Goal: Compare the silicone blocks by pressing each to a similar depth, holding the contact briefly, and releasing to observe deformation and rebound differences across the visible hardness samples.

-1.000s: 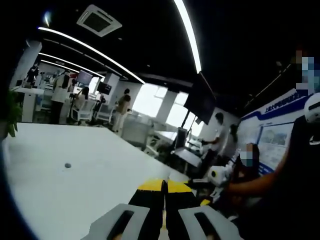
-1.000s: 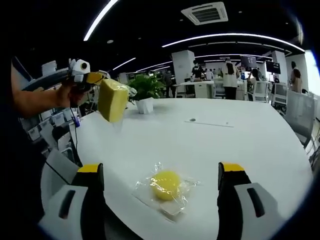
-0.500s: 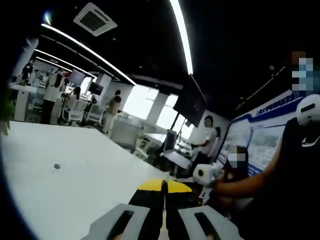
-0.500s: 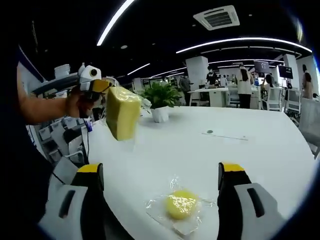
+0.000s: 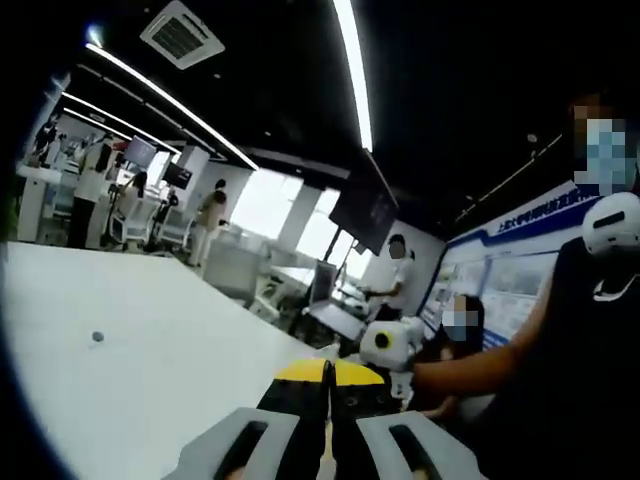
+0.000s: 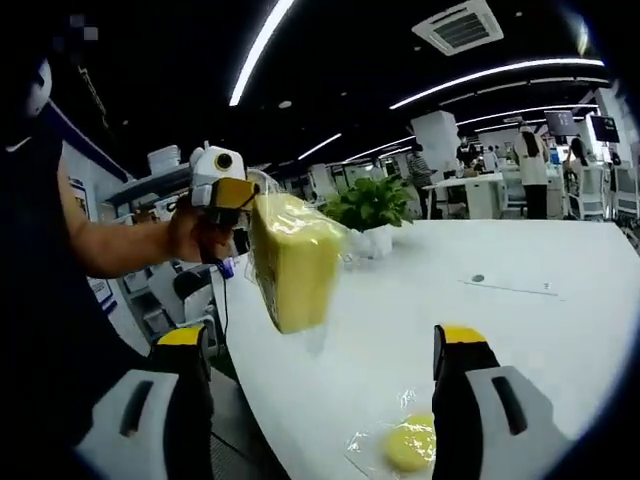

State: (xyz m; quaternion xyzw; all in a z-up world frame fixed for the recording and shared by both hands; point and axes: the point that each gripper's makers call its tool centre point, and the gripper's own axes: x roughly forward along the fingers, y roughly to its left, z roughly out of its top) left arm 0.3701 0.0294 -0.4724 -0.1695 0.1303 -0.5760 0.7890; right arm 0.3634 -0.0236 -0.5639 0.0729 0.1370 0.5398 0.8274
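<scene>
Left jaws: in the left gripper view the left gripper (image 5: 327,385) had its two yellow-tipped jaws pressed close together, with a thin sliver of something between them. In the right gripper view the same gripper (image 6: 262,205) entered from the left and pinched the top edge of a yellow block.

Left hand pose: the person's hand (image 6: 195,232) was wrapped round the gripper's grip, bare forearm reaching in from the left, holding the gripper raised above the surface edge.

Yellow block: the wrapped yellow block (image 6: 293,260), in clear film, hung from the left jaws in the air, tilted, clear of the surface.

Right jaws: the right gripper (image 6: 318,345) had its jaws spread wide apart, nothing between them, pointing over the near edge of the surface.

Right hand pose: in the left gripper view the right gripper (image 5: 392,345) came in from the right, held out on a bare forearm at about surface height.

Yellow disc: a round yellow piece in a clear bag (image 6: 411,447) lay flat on the surface, just beside the inner edge of the right-hand jaw, well apart from the hanging block.

Surface: a white surface (image 6: 520,330), bearing a small dark round spot (image 6: 478,279).

Count: two yellow samples, one held and one lying; two grippers.

Surroundings: a potted plant (image 6: 373,212) stood on the surface behind the block; long ceiling lights ran overhead; several people stood at desks in the far background.
</scene>
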